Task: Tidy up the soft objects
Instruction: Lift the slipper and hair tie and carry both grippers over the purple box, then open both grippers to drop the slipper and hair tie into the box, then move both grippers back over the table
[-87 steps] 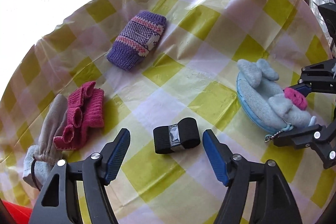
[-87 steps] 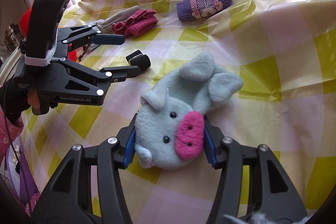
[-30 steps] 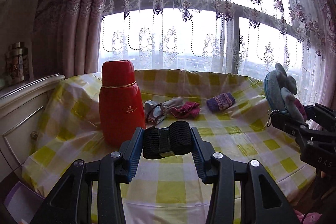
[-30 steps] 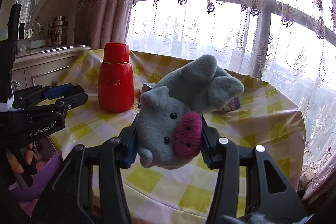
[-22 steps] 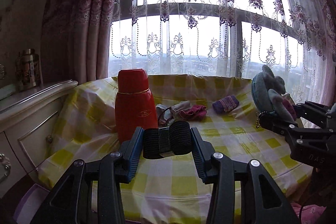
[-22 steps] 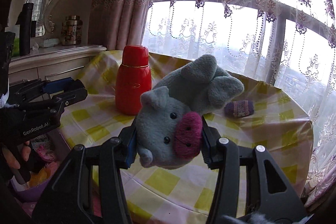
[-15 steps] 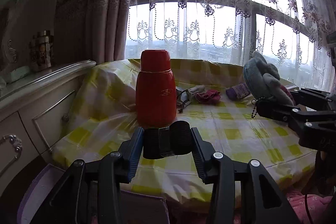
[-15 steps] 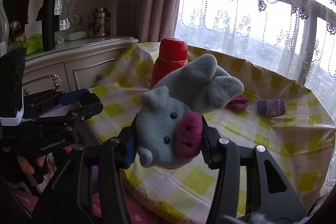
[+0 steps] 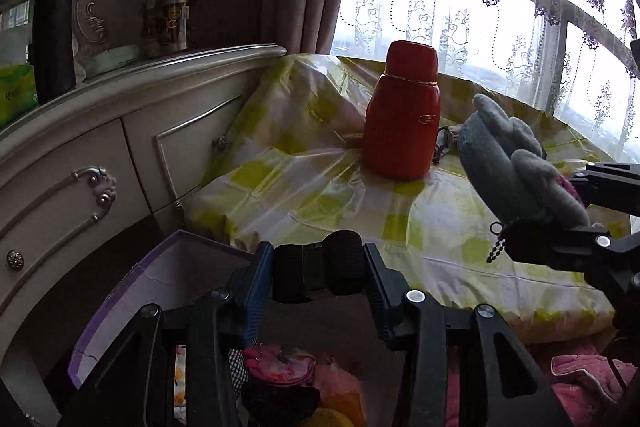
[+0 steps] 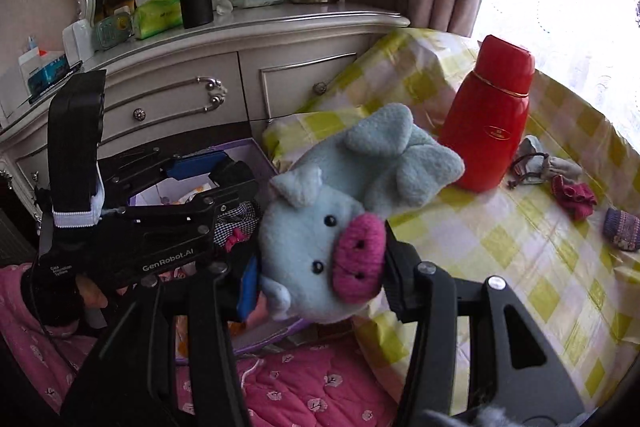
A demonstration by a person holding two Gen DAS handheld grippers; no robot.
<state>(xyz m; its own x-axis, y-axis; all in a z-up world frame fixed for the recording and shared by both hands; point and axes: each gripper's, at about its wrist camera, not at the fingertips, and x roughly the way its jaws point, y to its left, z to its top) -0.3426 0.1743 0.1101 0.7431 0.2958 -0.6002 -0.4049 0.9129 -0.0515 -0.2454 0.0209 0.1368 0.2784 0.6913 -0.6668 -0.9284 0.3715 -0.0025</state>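
Observation:
My left gripper (image 9: 318, 279) is shut on a black rolled band (image 9: 316, 273), held above the near corner of a purple box (image 9: 120, 291) on the floor beside the table. My right gripper (image 10: 320, 267) is shut on a pale blue plush pig (image 10: 316, 239) with a pink snout. In the right wrist view the left gripper (image 10: 208, 175) hangs over the same purple box (image 10: 276, 333), just left of the pig. In the left wrist view the pig (image 9: 516, 167) and right gripper (image 9: 568, 215) are at the right edge. The box holds several soft items, among them a pink pouch (image 9: 280, 363).
A red flask (image 10: 488, 119) stands on the yellow checked tablecloth (image 10: 520, 267). Behind it lie a grey pouch (image 10: 536, 159), a pink glove (image 10: 572, 197) and a purple mitten (image 10: 622, 229). A white dresser (image 10: 200, 87) stands behind the box. A pink quilt (image 10: 300, 387) lies below.
Both grippers have swung left, off the table and toward the dresser, each keeping its load. The purple box and the dresser have come into view; the window has slid off to the right.

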